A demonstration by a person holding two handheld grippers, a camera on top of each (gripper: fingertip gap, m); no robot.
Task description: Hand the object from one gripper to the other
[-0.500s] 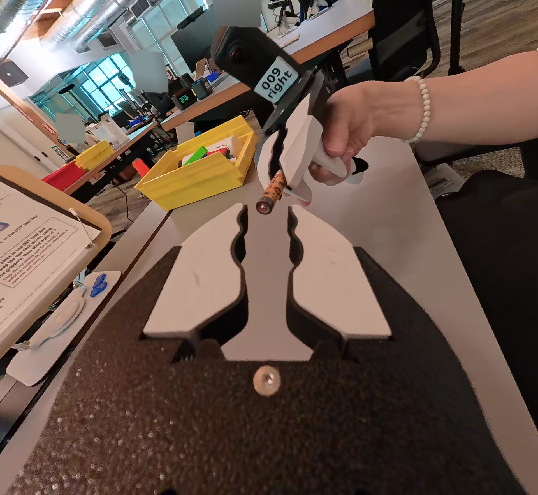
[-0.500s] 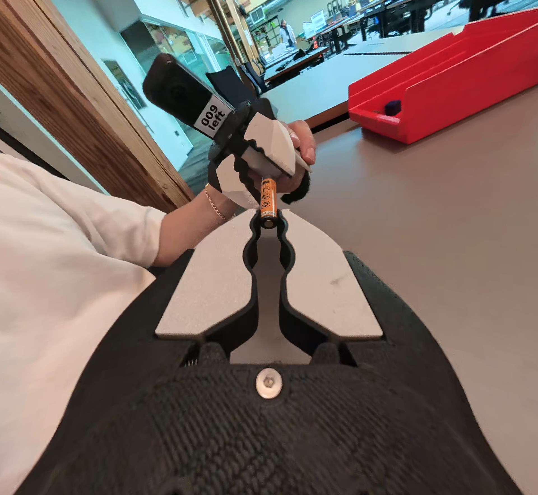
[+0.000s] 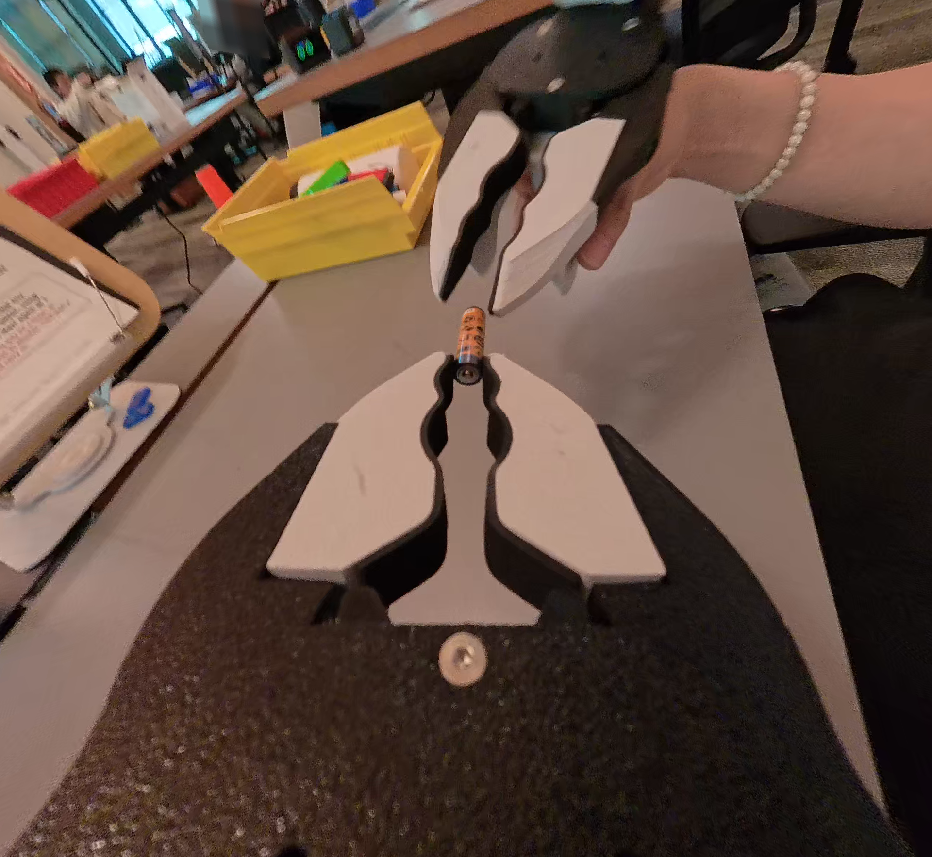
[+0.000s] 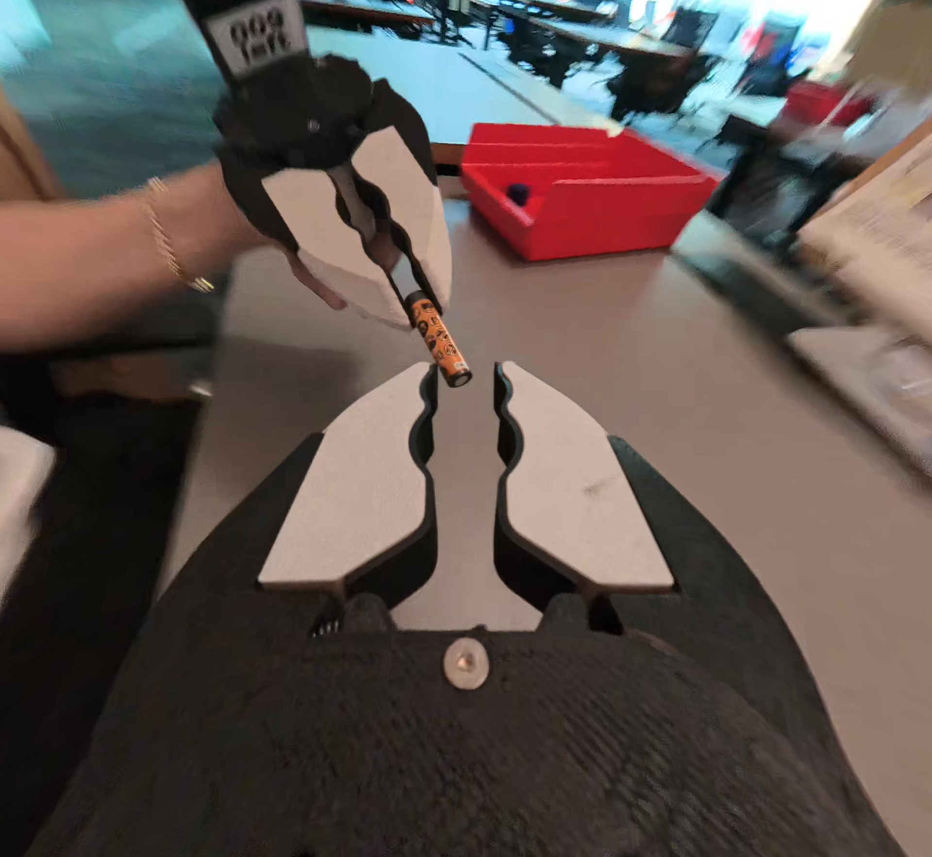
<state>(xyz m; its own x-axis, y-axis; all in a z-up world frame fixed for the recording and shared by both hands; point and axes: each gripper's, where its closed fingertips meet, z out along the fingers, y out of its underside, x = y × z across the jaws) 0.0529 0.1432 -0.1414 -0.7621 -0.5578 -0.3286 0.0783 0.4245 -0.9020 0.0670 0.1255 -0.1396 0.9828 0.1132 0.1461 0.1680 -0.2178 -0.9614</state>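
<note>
A: What's changed on the grey table (image 3: 655, 354)?

B: Custody. Half a second ago the right gripper (image 3: 466, 301) was clamped on the battery (image 3: 470, 339); now its fingers stand apart, just clear of the far end.

A: And the left gripper (image 3: 468, 363)?

B: It was parted then; now it's pinched on the battery's near end at the very fingertips, holding it in the air above the table.

A: So the handover's done?

B: I'd judge so, though that tip grip looks shallow.

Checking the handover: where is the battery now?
The battery is pinched at the left hand-held gripper tips, above the grey table, just clear of the open right hand-held gripper.
</note>
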